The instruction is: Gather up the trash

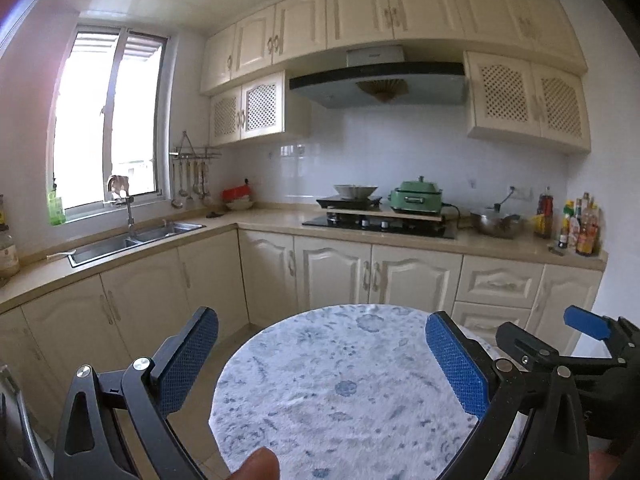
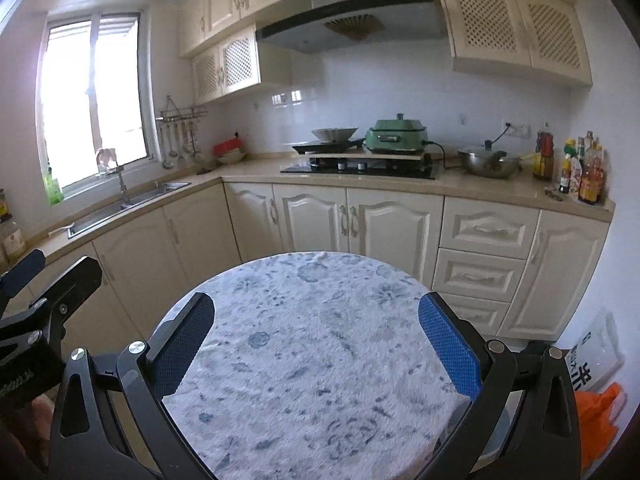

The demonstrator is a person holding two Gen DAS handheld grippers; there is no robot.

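Observation:
A round table with a fuzzy white and blue-patterned cover fills the foreground of both views; no trash shows on it. My left gripper hovers above the table, open, with nothing between its blue pads. My right gripper hangs open over the same table, also holding nothing. In the left wrist view the right gripper shows at the right edge. In the right wrist view the left gripper shows at the left edge. A fingertip pokes in at the bottom.
An L-shaped counter with cream cabinets runs behind the table. It carries a steel sink, a stove with a green cooker, a wok and sauce bottles. An orange bag and a white packet lie at the right.

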